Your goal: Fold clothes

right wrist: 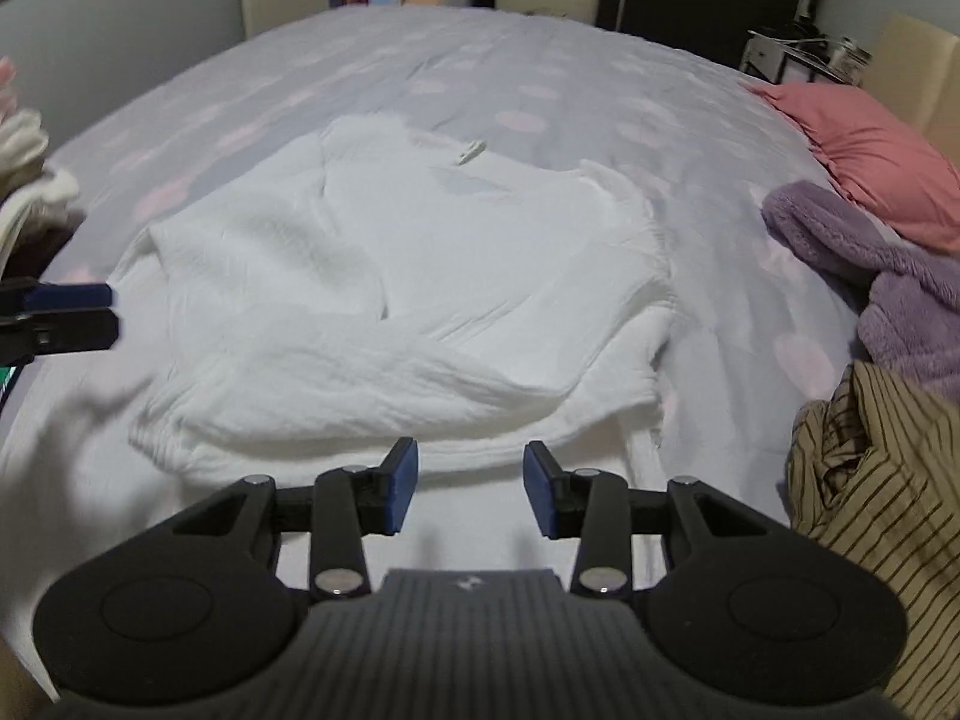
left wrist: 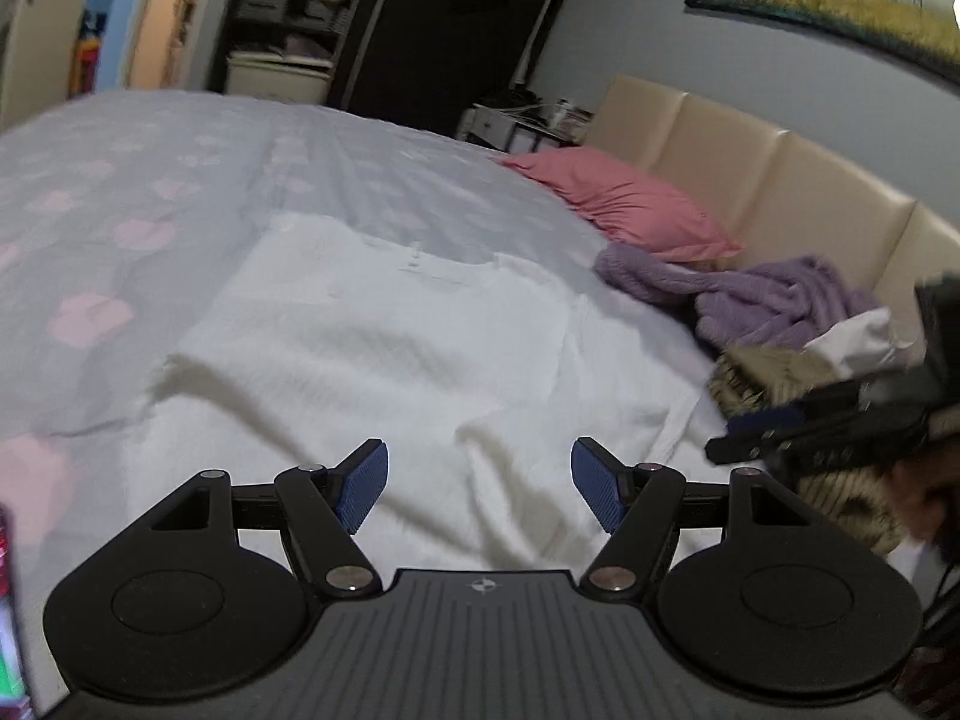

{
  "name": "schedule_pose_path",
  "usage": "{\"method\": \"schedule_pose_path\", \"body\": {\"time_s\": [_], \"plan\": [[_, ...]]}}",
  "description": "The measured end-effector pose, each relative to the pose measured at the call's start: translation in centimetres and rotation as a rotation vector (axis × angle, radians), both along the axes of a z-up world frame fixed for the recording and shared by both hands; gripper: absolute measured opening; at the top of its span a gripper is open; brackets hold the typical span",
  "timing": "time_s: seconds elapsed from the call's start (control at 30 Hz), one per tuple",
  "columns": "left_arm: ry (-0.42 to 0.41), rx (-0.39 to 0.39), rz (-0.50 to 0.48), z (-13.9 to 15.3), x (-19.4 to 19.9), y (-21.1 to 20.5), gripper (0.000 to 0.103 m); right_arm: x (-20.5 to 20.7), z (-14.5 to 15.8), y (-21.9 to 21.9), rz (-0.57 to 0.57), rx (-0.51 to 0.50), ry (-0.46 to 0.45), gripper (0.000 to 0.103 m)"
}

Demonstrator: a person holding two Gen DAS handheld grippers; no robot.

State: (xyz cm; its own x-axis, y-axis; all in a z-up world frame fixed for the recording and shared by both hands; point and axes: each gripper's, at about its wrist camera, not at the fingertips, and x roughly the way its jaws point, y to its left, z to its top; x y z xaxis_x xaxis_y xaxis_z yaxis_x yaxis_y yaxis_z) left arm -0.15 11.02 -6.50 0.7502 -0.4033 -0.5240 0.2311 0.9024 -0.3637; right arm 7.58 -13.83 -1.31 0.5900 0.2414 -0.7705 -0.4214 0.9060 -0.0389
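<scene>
The white top (right wrist: 390,300) lies partly folded mid-bed (right wrist: 540,78), just ahead of both grippers. The right gripper (right wrist: 470,489) and left gripper (left wrist: 479,486) hover open, empty; right seems nearer its near hem.

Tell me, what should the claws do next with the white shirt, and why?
Probably lower the right claw onto the shirt's near hem and pinch it. Both claws, left too, are open and hold nothing, and the shirt lies rumpled and only partly folded on the bed.
</scene>
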Motion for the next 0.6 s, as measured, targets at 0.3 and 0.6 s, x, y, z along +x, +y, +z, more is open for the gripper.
{"method": "schedule_pose_path", "body": {"time_s": [0.3, 0.6], "plan": [[0.176, -0.057, -0.067, -3.5, 7.8, -2.1, 0.066, -1.5, 0.1, 0.6, 0.086, 0.087, -0.014, 0.043], [0.046, -0.184, -0.050, -3.9, 6.2, -1.6, 0.001, -1.7, 0.3, 0.5, 0.074, 0.117, -0.008, 0.043]]}}
